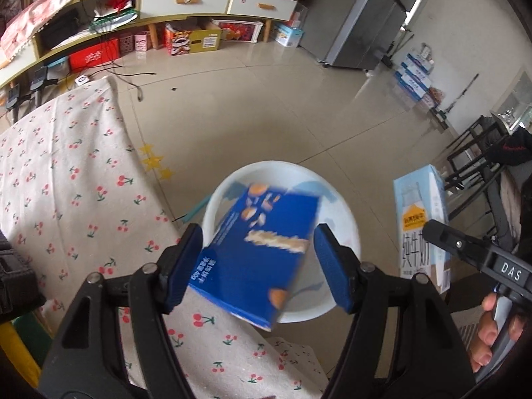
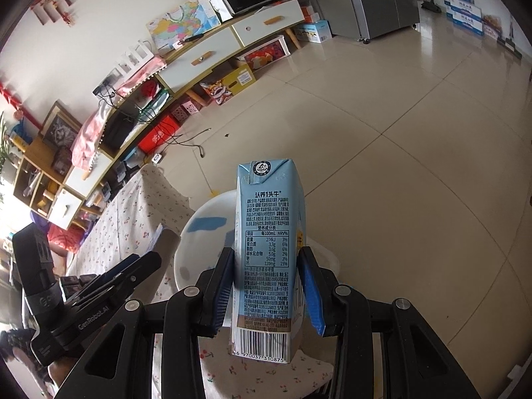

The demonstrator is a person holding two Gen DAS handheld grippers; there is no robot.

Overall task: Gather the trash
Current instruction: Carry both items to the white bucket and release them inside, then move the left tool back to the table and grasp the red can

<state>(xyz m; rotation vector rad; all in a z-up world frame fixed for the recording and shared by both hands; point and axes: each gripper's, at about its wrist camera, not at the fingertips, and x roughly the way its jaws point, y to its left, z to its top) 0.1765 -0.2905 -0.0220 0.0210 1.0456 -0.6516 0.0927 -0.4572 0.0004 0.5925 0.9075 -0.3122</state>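
Observation:
A blue biscuit box [image 1: 262, 252] hangs tilted and motion-blurred between the pads of my left gripper [image 1: 258, 232], above a white bin [image 1: 349, 219]. The jaws stand wider than the box, with a gap on the right side, so the box is loose. My right gripper [image 2: 267, 252] is shut on a light blue milk carton [image 2: 269, 266], held upright just right of the bin [image 2: 186, 266]. From the left wrist view the same carton [image 1: 419, 219] shows at the right with the right gripper's finger across it. In the right wrist view the left gripper [image 2: 146, 262] is at the lower left.
A table with a cherry-print cloth [image 1: 66, 199] lies to the left and under the grippers. The bin stands on a tiled floor [image 1: 266, 116]. A long TV cabinet [image 1: 186, 0] with boxes beneath lines the far wall, a grey fridge [image 1: 375, 16] to its right. Dark chairs [image 1: 472, 163] stand at the right.

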